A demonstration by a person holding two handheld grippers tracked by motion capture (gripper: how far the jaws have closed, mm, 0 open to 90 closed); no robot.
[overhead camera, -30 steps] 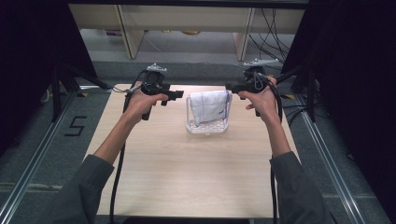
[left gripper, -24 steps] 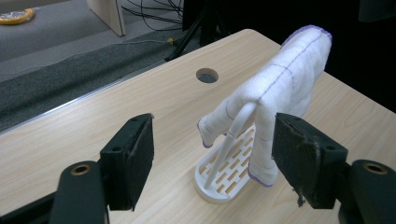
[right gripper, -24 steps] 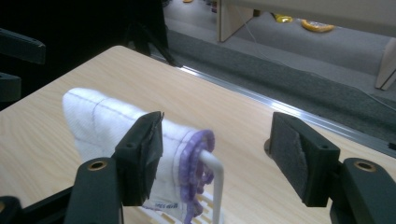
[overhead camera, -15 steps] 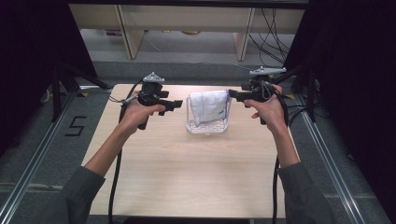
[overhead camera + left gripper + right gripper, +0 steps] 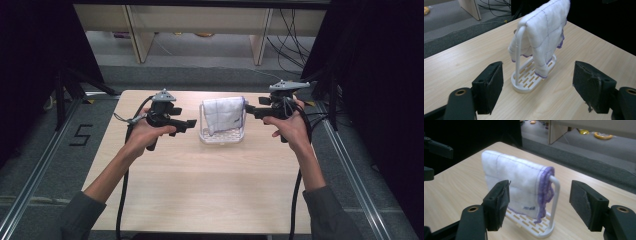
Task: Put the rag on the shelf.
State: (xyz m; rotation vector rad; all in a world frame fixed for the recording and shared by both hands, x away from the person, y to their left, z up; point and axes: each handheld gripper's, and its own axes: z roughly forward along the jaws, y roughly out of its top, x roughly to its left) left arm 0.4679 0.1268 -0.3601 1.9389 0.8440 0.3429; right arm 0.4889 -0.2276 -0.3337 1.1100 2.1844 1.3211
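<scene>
Both hands have drawn back toward the person over the last second, and the two tongs now sit level with the little rack instead of beyond it, one on each flank. The left tongs [image 5: 191,123] point in from the left and the right tongs [image 5: 248,111] from the right, each aimed at the white cloth [image 5: 223,115] that hangs over the bar of the white plastic drying rack [image 5: 221,137]. That looks to me like lining up to take the cloth off its bar; nothing has been gripped yet.

From the left gripper view, the left tongs stand wide open, their black pads well apart with the rack [image 5: 524,85] framed between them and farther off; they touch nothing. From the right gripper view, the right tongs are equally wide, holding nothing, with the purple-stitched edge of the cloth [image 5: 516,180] and the end of the rack's upright hoop [image 5: 555,192] between the pads but still ahead of them.

The cloth is draped over the bar, folded, with both halves hanging down toward the slotted base. The rack stands upright toward the far middle of the wooden tabletop [image 5: 210,190].
</scene>
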